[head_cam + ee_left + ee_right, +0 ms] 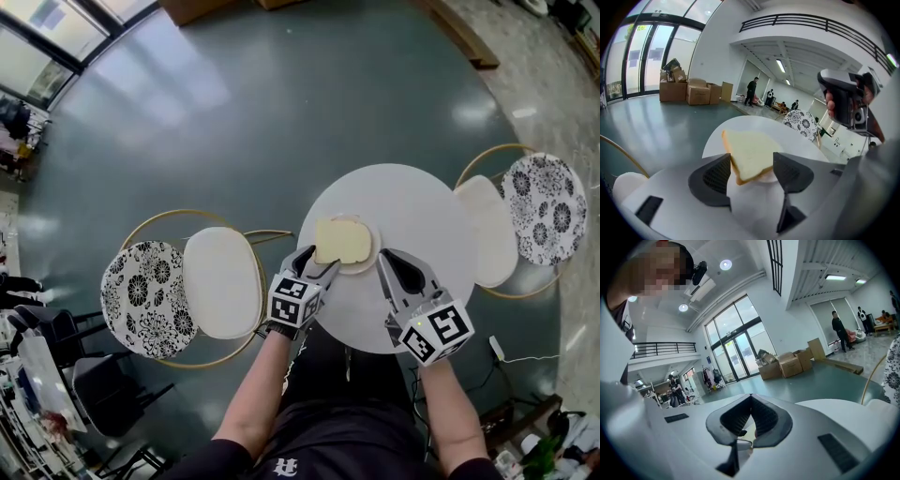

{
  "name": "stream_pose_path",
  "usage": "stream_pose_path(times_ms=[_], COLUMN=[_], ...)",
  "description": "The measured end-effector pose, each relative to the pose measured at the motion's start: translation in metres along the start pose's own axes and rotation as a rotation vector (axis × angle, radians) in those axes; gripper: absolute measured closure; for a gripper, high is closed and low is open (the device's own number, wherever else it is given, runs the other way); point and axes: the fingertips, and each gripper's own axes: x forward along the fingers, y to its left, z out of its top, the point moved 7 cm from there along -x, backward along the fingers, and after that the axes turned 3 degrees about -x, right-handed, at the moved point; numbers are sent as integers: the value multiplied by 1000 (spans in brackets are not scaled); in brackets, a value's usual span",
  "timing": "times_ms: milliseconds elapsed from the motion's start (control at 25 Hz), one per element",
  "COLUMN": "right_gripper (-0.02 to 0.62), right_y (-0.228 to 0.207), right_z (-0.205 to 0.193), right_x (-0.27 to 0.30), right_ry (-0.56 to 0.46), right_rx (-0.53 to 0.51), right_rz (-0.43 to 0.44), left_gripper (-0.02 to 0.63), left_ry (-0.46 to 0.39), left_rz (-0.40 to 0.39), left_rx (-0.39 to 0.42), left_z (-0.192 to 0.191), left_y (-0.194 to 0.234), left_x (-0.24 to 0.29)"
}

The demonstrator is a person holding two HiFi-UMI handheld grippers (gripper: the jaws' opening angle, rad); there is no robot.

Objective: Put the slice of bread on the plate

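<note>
White and round, the counter point(422, 202) carries a small pale round plate point(373, 255) near the edge closest to the person. The square slice of pale bread with a tan crust point(342, 241) lies flat on that plate and covers most of it, with one corner reaching past the rim toward the person.

At the counter's near edge, the left gripper point(319, 262) points down at the slice with its two dark jaws spread wide. In the left gripper view, the near corner of the slice sits in the gap between them. One pad stands just beside the crust and the other is clear of it, so the gripper is open and the bread's weight is on the plate.

The right gripper point(750, 399) hovers over the same near edge of the counter, just beside the plate. Its jaws are closed tip to tip with nothing between them.

Two wire-framed chairs with cream seats point(221, 281) and black-and-white flowered cushions point(141, 298) flank the counter, one on each side, on the grey-green floor point(281, 103).
</note>
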Motion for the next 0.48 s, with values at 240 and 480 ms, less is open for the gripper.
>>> stream_pose_path(times_ms=[240, 480], right_gripper=[593, 594], right_y=[4, 18], right_z=[3, 25], right_x=[3, 3], right_ry=[3, 20], right_rx=[6, -6], right_rz=[11, 11], left_gripper=[328, 328], left_ry=[-29, -74], left_rz=[30, 29], left_rx=[3, 7], left_z=[7, 38], left_y=[3, -11], left_x=[-15, -45])
